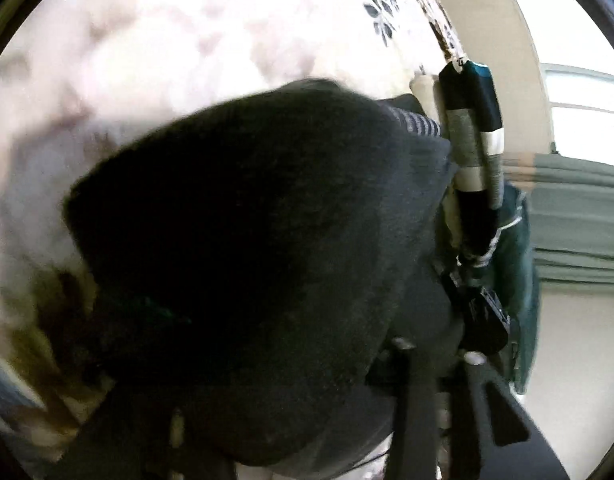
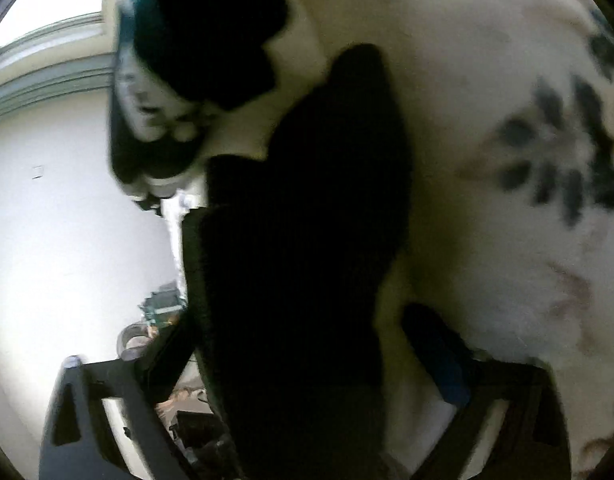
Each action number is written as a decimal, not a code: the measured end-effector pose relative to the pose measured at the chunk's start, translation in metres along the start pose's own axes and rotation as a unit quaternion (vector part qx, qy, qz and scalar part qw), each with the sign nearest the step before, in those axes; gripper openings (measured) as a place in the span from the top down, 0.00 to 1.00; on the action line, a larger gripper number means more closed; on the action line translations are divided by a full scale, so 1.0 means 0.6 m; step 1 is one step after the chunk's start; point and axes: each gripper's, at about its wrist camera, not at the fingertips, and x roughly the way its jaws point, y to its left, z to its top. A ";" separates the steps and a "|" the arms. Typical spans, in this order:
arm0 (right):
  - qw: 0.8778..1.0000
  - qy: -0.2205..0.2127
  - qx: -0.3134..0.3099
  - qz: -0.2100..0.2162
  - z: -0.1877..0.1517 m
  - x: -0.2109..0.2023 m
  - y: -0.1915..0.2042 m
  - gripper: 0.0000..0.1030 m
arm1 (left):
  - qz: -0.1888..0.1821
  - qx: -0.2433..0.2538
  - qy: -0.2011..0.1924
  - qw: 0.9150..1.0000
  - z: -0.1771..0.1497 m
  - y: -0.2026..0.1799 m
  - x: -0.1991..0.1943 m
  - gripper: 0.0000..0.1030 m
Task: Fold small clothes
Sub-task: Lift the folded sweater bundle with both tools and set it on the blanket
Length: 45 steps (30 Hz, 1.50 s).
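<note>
A dark sock-like garment (image 1: 259, 248) fills the left wrist view, held up over a white floral bedsheet (image 1: 187, 40); its ribbed cuff (image 1: 415, 120) shows at the upper right. My left gripper (image 1: 387, 360) is shut on this dark garment, its fingers mostly hidden by the cloth. A striped black, grey and white sock (image 1: 475, 152) hangs beside it at the right. In the right wrist view the same dark garment (image 2: 307, 240) hangs between my right gripper's fingers (image 2: 107, 400), and my right gripper (image 2: 303, 420) is shut on it.
The floral bedsheet (image 2: 507, 140) lies under both grippers. Another dark garment (image 2: 207, 28) and a black and white item (image 2: 151, 120) lie at the bed's edge. A white wall (image 2: 47, 240), window (image 1: 579, 128) and green curtain (image 1: 579, 220) stand beyond.
</note>
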 end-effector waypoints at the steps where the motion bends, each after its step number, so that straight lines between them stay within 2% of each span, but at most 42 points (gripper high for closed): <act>1: 1.000 -0.006 0.008 0.005 -0.008 -0.001 -0.008 0.72 | -0.003 -0.004 0.001 1.000 0.002 -0.007 -0.002 0.78; 4: 0.999 -0.040 0.025 0.023 -0.026 -0.021 -0.013 0.75 | -0.011 0.030 0.014 0.999 0.009 -0.036 -0.023 0.82; 7: 0.996 -0.080 0.044 0.024 -0.082 -0.057 -0.006 0.78 | -0.004 0.088 0.032 0.996 0.036 -0.074 -0.060 0.82; 9: 0.993 -0.107 0.058 -0.010 -0.150 -0.080 0.003 0.79 | 0.003 0.099 0.054 0.994 0.060 -0.075 -0.088 0.82; 12: 0.984 -0.136 0.112 -0.024 -0.294 -0.105 0.007 0.80 | 0.020 0.131 0.093 0.987 0.092 -0.081 -0.126 0.82; 13: 0.979 -0.153 0.135 -0.023 -0.363 -0.117 0.009 0.80 | 0.031 0.156 0.109 0.981 0.099 -0.093 -0.130 0.82; 15: 0.970 -0.172 0.168 -0.024 -0.460 -0.118 0.020 0.80 | 0.049 0.220 0.155 0.962 0.096 -0.103 -0.128 0.82; 16: 0.963 -0.186 0.193 -0.025 -0.519 -0.128 0.017 0.80 | 0.067 0.256 0.185 0.946 0.092 -0.099 -0.116 0.81; 17: 0.960 -0.188 0.203 -0.031 -0.557 -0.118 0.018 0.80 | 0.082 0.275 0.210 0.935 0.090 -0.082 -0.102 0.80; 18: 0.959 -0.188 0.211 -0.038 -0.591 -0.093 0.025 0.80 | 0.101 0.282 0.223 0.928 0.088 -0.070 -0.091 0.74; 19: 0.956 -0.186 0.224 -0.044 -0.622 -0.086 0.012 0.80 | 0.131 0.283 0.246 0.918 0.086 -0.042 -0.068 0.72; 20: 0.956 -0.169 0.234 -0.055 -0.648 -0.058 -0.005 0.80 | 0.145 0.279 0.257 0.914 0.083 -0.022 -0.056 0.69; 21: 0.956 -0.152 0.241 -0.062 -0.663 -0.028 -0.021 0.78 | 0.149 0.273 0.260 0.914 0.083 -0.006 -0.050 0.59; 22: 0.956 -0.139 0.249 -0.068 -0.669 -0.016 -0.038 0.75 | 0.141 0.264 0.256 0.919 0.084 0.007 -0.049 0.55; 23: 0.954 -0.129 0.262 -0.066 -0.674 -0.012 -0.056 0.66 | 0.123 0.247 0.248 0.929 0.085 0.018 -0.056 0.53; 24: 0.953 -0.119 0.270 -0.068 -0.672 -0.014 -0.067 0.53 | 0.114 0.237 0.243 0.934 0.084 0.023 -0.064 0.49; 25: 0.955 -0.096 0.268 -0.080 -0.669 -0.015 -0.073 0.48 | 0.109 0.233 0.236 0.937 0.082 0.026 -0.073 0.48; 27: 0.958 -0.080 0.258 -0.095 -0.669 -0.040 -0.077 0.47 | 0.103 0.234 0.217 0.942 0.070 0.032 -0.105 0.48; 29: 0.960 -0.064 0.246 -0.115 -0.674 -0.076 -0.075 0.47 | 0.123 0.244 0.190 0.943 0.064 0.035 -0.135 0.48; 31: 0.957 -0.061 0.243 -0.149 -0.675 -0.119 -0.069 0.47 | 0.164 0.258 0.158 0.939 0.055 0.045 -0.175 0.48; 33: 0.951 -0.079 0.244 -0.170 -0.674 -0.166 -0.055 0.47 | 0.201 0.264 0.129 0.935 0.049 0.062 -0.214 0.48; 34: 0.948 -0.091 0.241 -0.187 -0.669 -0.190 -0.040 0.47 | 0.209 0.266 0.121 0.933 0.044 0.072 -0.220 0.42; 36: 0.946 -0.113 0.228 -0.201 -0.664 -0.221 -0.003 0.47 | 0.250 0.275 0.116 0.921 0.033 0.113 -0.229 0.36; 38: 0.949 -0.116 0.202 -0.214 -0.628 -0.220 0.045 0.47 | 0.257 0.277 0.124 0.917 0.025 0.155 -0.225 0.35; 41: 0.963 -0.070 0.133 -0.222 -0.553 -0.191 0.124 0.47 | 0.235 0.277 0.111 0.925 0.020 0.178 -0.215 0.26; 42: 0.966 -0.063 0.115 -0.222 -0.530 -0.177 0.143 0.47 | 0.230 0.273 0.108 0.928 0.021 0.182 -0.209 0.19; 43: 0.972 -0.047 0.073 -0.216 -0.500 -0.146 0.182 0.47 | 0.223 0.268 0.107 0.931 0.022 0.185 -0.202 0.09; 45: 0.974 -0.025 0.000 -0.226 -0.446 -0.078 0.237 0.47 | 0.203 0.254 0.103 0.940 0.024 0.190 -0.194 0.00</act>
